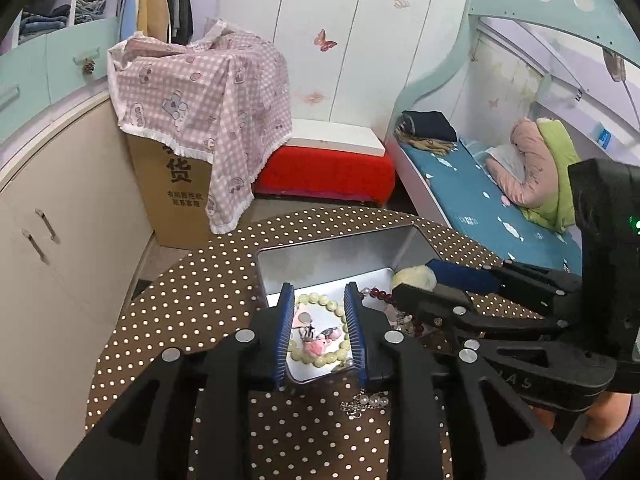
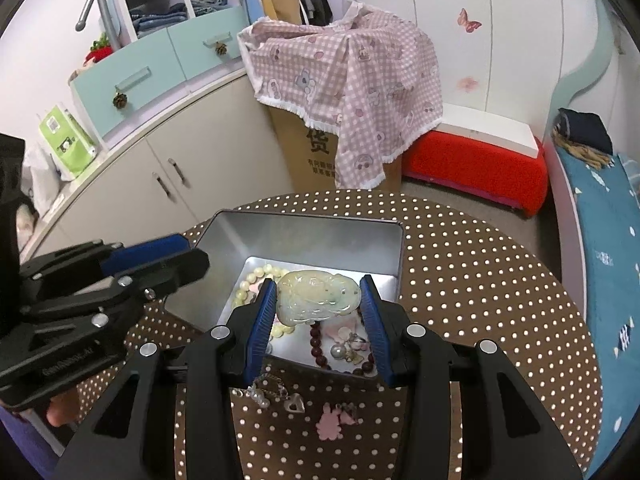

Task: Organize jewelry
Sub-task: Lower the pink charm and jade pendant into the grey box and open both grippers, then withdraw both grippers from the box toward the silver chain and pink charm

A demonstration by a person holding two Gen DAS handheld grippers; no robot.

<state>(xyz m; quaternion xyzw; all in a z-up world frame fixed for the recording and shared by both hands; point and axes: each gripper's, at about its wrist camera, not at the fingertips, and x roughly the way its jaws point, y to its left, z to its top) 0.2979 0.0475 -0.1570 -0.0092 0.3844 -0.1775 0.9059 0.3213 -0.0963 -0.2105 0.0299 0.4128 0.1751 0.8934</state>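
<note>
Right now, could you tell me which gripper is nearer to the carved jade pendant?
The right. The right gripper has the jade pendant between its jaws, over the tin box. The left gripper is apart from it, open above the pale bead bracelet.

A pink checked cloth [image 2: 352,92] drapes over a tall cardboard box [image 2: 308,156] printed with black characters. Just beside it sits a red upholstered stool [image 2: 476,176] with a white board [image 2: 488,126] on top. Butterfly stickers [image 1: 325,40] dot the white wardrobe doors [image 1: 320,20]. A bed [image 1: 480,200] carries a teal sheet, folded dark clothes [image 1: 430,126] and a pink-and-green quilt [image 1: 540,168].
</note>
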